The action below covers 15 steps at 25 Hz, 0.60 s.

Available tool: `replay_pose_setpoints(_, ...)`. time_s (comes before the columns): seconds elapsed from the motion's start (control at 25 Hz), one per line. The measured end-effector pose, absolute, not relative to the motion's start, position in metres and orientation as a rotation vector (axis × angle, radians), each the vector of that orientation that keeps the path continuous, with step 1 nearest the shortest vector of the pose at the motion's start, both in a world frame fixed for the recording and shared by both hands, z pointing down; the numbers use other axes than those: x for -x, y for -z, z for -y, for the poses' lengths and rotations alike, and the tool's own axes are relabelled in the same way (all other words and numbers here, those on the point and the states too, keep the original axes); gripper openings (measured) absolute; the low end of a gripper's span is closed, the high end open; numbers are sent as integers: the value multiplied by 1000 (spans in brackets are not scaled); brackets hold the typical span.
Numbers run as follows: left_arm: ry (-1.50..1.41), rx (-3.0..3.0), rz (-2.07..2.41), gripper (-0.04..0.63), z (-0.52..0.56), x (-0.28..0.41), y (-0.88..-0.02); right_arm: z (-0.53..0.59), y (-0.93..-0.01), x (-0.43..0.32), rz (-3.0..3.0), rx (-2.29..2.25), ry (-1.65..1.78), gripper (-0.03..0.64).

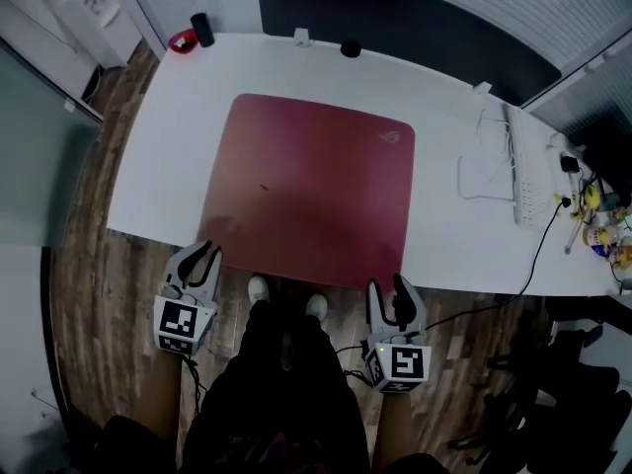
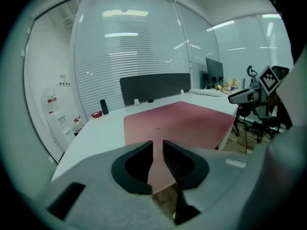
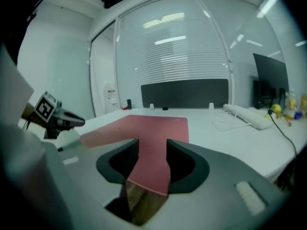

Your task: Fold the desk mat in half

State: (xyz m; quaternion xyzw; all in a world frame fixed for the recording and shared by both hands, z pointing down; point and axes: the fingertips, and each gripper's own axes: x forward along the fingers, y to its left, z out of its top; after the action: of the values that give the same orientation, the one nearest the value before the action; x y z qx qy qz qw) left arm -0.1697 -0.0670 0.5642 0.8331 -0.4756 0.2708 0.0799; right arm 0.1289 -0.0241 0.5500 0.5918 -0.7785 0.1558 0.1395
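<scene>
Desk mat (image 1: pixel 311 191) is seen lying fully flat on the white table (image 1: pixel 449 245), with its near edge along the table's front edge. No fold is started. Left claw (image 1: pixel 205 257) is held at the near-left corner, slightly spread, mat edge seen through the gap but not pinched. Right claw (image 1: pixel 387 286) is at the near-right corner, spread wider, also not pinching. Judged still to do: grasping both corners, lifting, carrying them over to the far edge.

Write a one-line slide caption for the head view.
Left gripper and right gripper, fingers open, at the near corners of the red desk mat lying flat on the white table.
</scene>
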Motion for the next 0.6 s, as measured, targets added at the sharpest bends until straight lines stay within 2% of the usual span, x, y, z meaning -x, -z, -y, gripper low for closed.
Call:
replay_pose_setpoints(0.2,-1154,-2590,1311,191,49,175,-586,4,-580,-117,2093,-1344,-90,267)
replay_pose_setpoints(0.28,-1267,-2596,1288,210,44,179,-595,-2,-593,-117,2041,-1275,-88,296)
replay_pose_setpoints(0.6,-1607,-2559,1197,238,36,186,-635,3,-621,-113,1986,-1193,-77,321)
